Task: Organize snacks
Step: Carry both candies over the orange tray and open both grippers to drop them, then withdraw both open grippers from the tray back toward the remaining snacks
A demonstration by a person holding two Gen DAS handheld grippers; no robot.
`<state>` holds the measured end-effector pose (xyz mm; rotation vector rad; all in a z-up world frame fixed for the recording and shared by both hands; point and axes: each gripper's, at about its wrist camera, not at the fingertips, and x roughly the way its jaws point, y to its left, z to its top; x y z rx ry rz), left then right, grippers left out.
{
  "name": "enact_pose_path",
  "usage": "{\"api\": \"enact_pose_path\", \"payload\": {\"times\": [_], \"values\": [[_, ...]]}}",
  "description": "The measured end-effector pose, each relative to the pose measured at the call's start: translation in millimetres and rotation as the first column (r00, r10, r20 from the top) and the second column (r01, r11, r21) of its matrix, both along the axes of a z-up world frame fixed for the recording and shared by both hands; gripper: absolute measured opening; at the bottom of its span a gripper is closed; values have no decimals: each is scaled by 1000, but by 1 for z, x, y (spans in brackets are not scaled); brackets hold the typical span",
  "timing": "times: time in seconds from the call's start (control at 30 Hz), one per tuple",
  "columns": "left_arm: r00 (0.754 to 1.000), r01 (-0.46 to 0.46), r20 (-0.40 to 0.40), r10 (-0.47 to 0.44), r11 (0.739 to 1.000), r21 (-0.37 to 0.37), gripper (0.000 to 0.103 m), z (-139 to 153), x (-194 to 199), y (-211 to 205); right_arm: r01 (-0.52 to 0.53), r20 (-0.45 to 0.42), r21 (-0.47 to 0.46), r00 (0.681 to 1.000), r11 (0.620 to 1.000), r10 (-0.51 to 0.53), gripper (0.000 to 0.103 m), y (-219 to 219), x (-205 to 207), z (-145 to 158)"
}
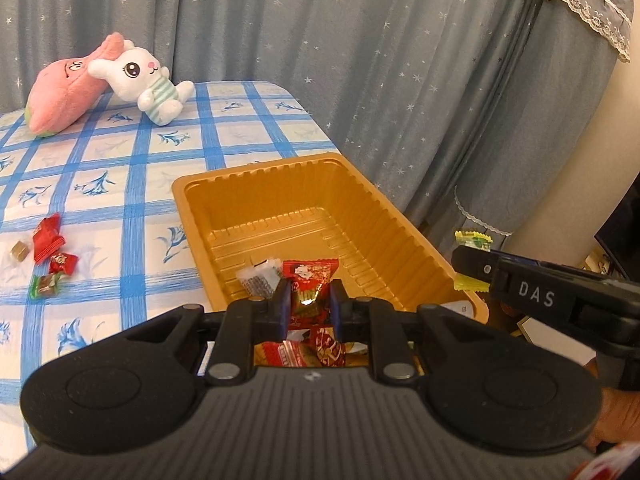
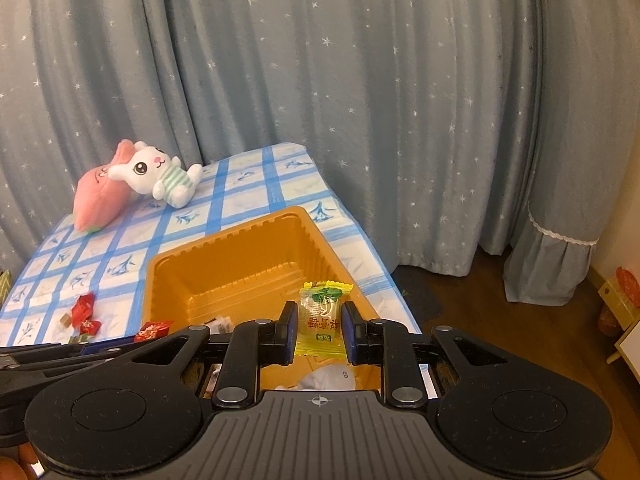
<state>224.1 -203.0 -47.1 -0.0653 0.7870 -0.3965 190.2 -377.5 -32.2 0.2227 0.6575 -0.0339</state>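
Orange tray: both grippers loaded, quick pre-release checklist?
1. Left gripper shut on red wrapped candy: ok.
2. Right gripper shut on yellow wrapped candy: ok.
3. Left load over ribbed orange plastic tray: ok.
4. Right load inside tray's right rim: cannot tell.
5. Free floor space in tray: ok.
6. Loose candies on checked tablecloth all collected: not ok.

A tray [image 1: 192,200] sits near the table's [image 1: 240,128] right edge, with wrapped candies [image 1: 308,276] in its near end. More candies [image 1: 50,256] lie left of it. Two plush toys [image 1: 148,80] rest at the far left, before the curtain [image 1: 360,40].
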Motion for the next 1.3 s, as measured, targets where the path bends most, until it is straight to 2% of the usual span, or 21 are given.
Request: {"api": "enact_pose_path", "payload": {"times": [0.13,0.2,0.73,0.87,0.9,0.97,1.0,1.03,1.3], "values": [[1000,21,-3,-21,1000,-4,19,-3,6,-3,3,-1,2,1000,1000,-3,23,0,2,-2],[1000,10,8,-10,1000,14,30,-3,6,-2,2,-2,3,1000,1000,-2,23,0,2,-2],[992,-124,-1,124,992,19,30,-7,-13,60,-56,-14,29,998,998,57,24,17,4,-2],[990,-139,0,140,990,17,32,-6,-17,69,-100,-30,65,994,993,102,24,23,11,-5],[990,-141,1,141,990,21,32,-6,-19,70,-117,-37,76,992,990,120,25,24,13,-6],[989,-145,1,145,989,24,32,-6,-21,72,-113,-33,75,993,991,116,46,24,12,-5],[989,-148,1,148,989,25,34,-6,-22,74,-105,-23,78,994,991,107,62,23,10,-4],[989,-150,1,150,988,26,34,-6,-24,75,-97,-14,85,995,992,99,65,22,8,-3],[985,-170,7,170,985,33,39,-2,-41,89,-35,-18,94,999,995,37,65,12,-16,6]]}}
